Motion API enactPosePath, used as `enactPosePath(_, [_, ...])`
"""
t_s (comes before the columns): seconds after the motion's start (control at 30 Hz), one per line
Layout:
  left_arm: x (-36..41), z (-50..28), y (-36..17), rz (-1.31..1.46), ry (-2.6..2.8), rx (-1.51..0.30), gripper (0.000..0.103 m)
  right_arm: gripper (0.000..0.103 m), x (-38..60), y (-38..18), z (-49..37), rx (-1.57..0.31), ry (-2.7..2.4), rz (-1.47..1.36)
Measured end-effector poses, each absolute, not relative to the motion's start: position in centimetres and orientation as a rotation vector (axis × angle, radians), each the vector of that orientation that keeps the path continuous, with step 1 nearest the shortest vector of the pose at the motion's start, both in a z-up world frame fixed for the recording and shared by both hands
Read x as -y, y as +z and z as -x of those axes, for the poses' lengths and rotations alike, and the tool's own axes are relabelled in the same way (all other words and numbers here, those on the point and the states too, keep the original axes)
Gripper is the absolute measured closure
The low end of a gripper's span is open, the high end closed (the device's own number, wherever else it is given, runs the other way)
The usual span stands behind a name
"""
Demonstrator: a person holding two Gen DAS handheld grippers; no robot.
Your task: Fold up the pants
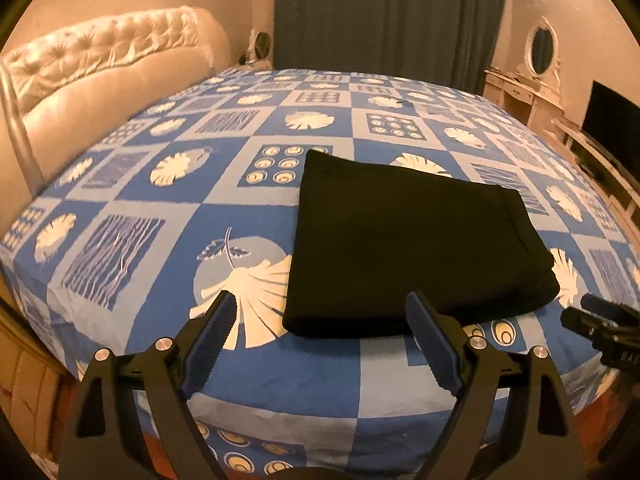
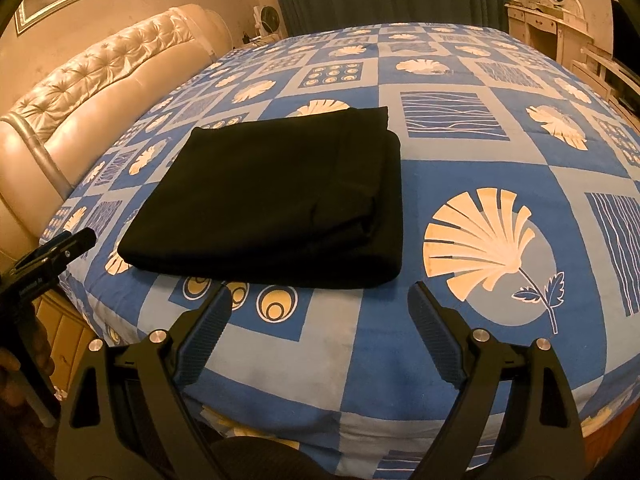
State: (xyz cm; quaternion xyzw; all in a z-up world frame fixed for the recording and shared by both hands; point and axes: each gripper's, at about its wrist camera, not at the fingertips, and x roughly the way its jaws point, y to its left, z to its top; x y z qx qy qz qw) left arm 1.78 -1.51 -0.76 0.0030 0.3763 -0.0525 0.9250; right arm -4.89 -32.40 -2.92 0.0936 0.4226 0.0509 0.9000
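Note:
The black pants (image 1: 408, 248) lie folded into a thick flat rectangle on the bed, near its front edge; the right wrist view shows the same pants (image 2: 276, 196) left of centre. My left gripper (image 1: 320, 304) hovers open just in front of the fold's near edge, nothing between its blue pads. My right gripper (image 2: 320, 296) is open too, held over the sheet in front of the fold's near right corner, apart from the cloth. Each gripper shows at the edge of the other's view: the right gripper (image 1: 600, 320), the left gripper (image 2: 60, 248).
A bed with a blue-and-white patterned sheet (image 1: 168, 216) fills both views. A cream tufted headboard (image 1: 100, 64) runs along the left. Dark curtains (image 1: 388, 12) hang behind. A white dresser with an oval mirror (image 1: 540, 52) and a dark screen (image 1: 612, 116) stand at the right.

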Motion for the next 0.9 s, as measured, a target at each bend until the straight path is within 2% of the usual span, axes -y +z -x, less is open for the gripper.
enactPosePath(0.9, [2.4,-1.6,-0.6,-0.047,-0.109,-0.757,0.018,0.014,32.3,-3.3,4.9,-0.883,0.109,-0.196])
